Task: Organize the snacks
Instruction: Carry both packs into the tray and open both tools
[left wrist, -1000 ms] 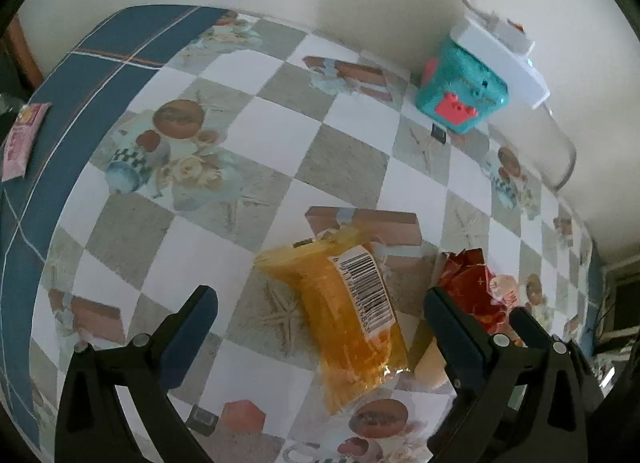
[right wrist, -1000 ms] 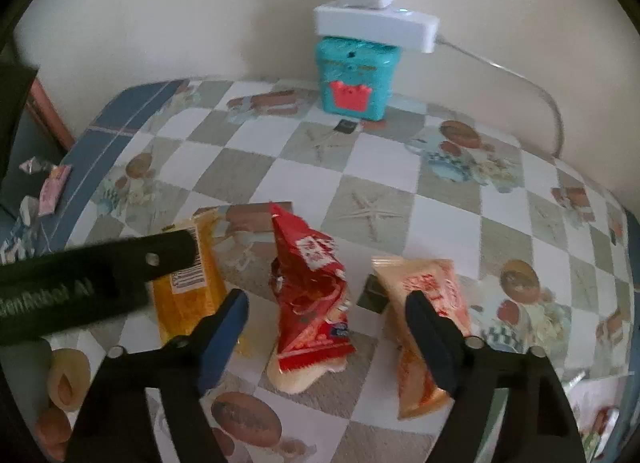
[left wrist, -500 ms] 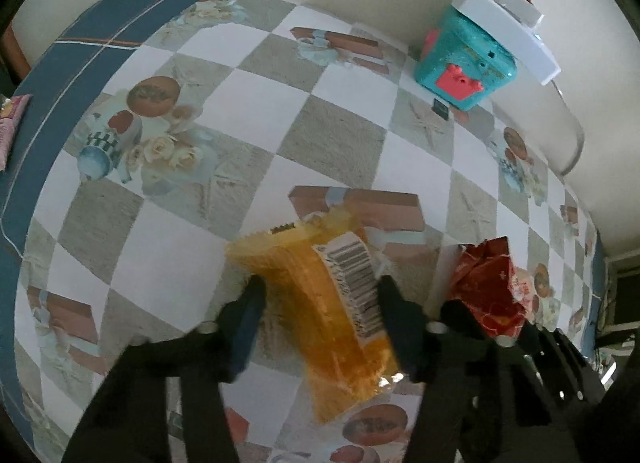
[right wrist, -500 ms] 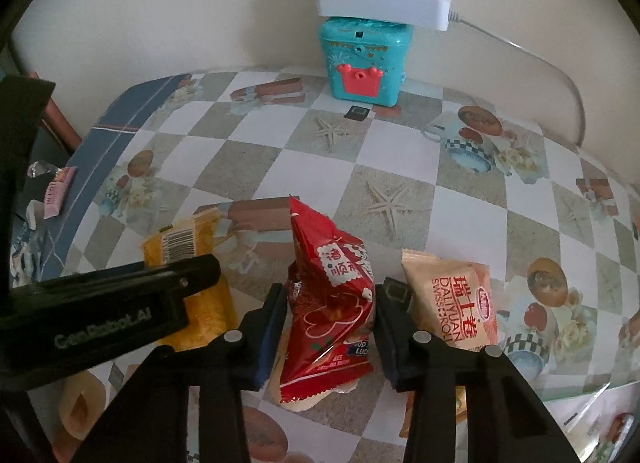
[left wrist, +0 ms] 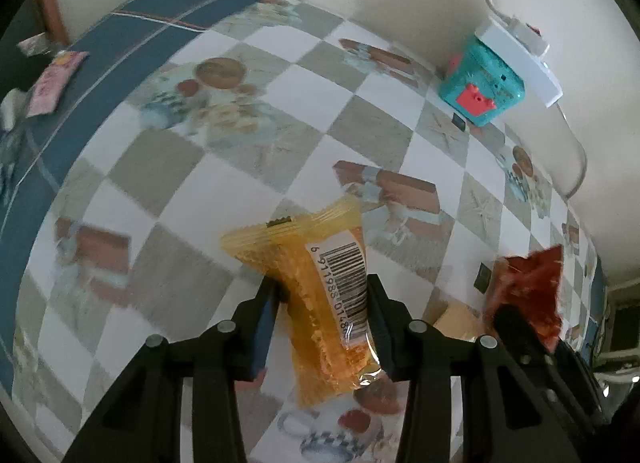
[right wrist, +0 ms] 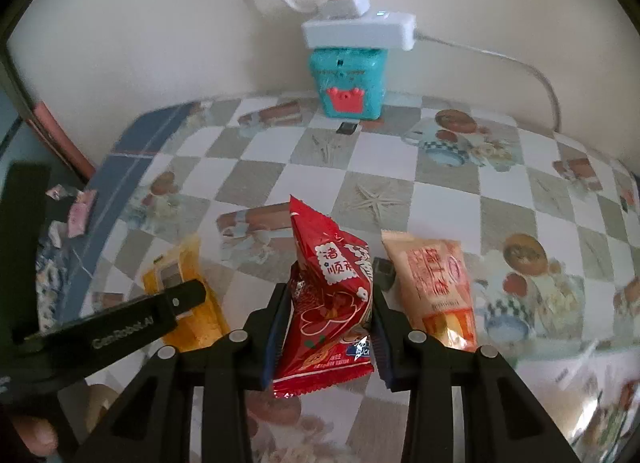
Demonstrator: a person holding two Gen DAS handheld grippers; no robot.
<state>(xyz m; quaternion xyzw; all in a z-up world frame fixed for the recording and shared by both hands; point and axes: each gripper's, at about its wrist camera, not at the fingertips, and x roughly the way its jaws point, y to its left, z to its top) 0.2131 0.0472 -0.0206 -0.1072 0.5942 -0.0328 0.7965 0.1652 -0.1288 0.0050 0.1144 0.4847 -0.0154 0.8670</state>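
My left gripper (left wrist: 322, 295) is shut on a yellow snack packet (left wrist: 320, 295) with a barcode label, held just above the checked tablecloth. My right gripper (right wrist: 330, 303) is shut on a red snack packet (right wrist: 332, 299), which stands up between the jaws. The red packet also shows at the right of the left wrist view (left wrist: 528, 291). The yellow packet shows in the right wrist view (right wrist: 188, 295), partly hidden by the left gripper's black body. A peach-orange snack packet (right wrist: 436, 287) lies flat on the cloth just right of the red one.
A teal box (right wrist: 347, 83) with a white power strip (right wrist: 358, 29) on top stands against the back wall. A pink packet (left wrist: 54, 83) lies off the table's left edge. A small black chip (right wrist: 346, 127) lies in front of the teal box.
Both grippers were open around their packets and have closed on them. The yellow and red packets now sit gripped between the jaws, and the red one stands more upright.
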